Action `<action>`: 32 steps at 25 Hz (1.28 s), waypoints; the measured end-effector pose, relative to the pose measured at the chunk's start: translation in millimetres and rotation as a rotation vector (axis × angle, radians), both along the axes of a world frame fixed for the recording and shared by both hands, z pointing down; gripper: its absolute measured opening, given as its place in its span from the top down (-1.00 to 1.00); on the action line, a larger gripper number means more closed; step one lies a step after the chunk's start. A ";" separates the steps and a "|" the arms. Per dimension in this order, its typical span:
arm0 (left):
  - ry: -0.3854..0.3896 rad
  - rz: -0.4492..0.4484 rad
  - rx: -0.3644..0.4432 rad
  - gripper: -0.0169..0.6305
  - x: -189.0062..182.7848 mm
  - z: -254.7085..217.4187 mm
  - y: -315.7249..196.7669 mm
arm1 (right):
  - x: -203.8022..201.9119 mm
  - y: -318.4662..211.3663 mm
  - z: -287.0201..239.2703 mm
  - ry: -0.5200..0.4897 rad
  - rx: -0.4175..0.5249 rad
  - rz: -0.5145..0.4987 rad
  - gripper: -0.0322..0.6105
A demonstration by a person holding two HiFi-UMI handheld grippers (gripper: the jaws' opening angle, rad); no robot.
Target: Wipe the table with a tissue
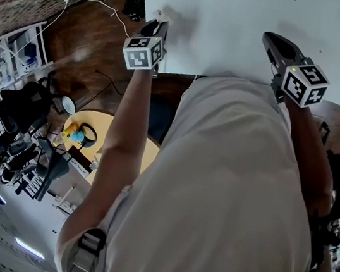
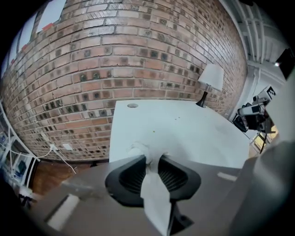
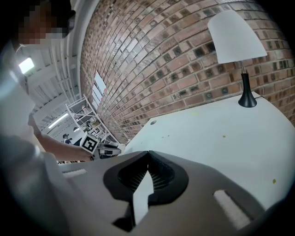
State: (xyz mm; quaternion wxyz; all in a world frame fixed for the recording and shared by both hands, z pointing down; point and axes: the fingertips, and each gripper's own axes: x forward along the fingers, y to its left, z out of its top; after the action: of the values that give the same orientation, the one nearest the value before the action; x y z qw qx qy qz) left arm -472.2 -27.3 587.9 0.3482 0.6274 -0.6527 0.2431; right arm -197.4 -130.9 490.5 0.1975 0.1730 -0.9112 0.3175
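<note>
My left gripper sits at the white table's near left corner, shut on a crumpled white tissue. In the left gripper view the tissue bulges out past the closed tips of that gripper, and a strip of it hangs down behind them. My right gripper hovers over the table's near edge further right. Its jaws are shut with nothing seen between the tips. A few small crumbs lie on the table top.
A white-shaded lamp stands at the table's far side against the brick wall. A round hole sits near the table's far edge. Left of the table are wooden floor, a white cable and a low round yellow table.
</note>
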 end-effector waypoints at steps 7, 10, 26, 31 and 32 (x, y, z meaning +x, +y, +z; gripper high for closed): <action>-0.062 0.072 -0.024 0.65 -5.4 7.4 -52.6 | 6.3 -0.8 6.3 0.002 -0.017 0.022 0.88; 0.005 -0.012 0.028 0.65 -8.7 -5.2 -74.2 | 18.3 -1.0 3.4 -0.003 -0.030 0.052 0.88; -0.174 0.001 -0.036 0.67 -15.7 17.5 -112.2 | 45.1 -7.3 9.7 -0.012 -0.063 0.120 0.88; -0.277 0.089 -0.072 0.68 -2.4 30.1 -115.4 | 43.4 -7.3 10.0 -0.002 -0.060 0.114 0.88; -0.285 0.097 -0.068 0.68 -0.7 30.2 -116.1 | 43.4 -6.5 9.3 -0.003 -0.059 0.114 0.88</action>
State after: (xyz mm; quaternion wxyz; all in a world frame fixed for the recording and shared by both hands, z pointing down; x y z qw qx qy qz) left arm -472.9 -143.4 618.1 0.2610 0.6053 -0.6557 0.3682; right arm -154.0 -137.3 499.8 0.1826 0.2183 -0.8904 0.3552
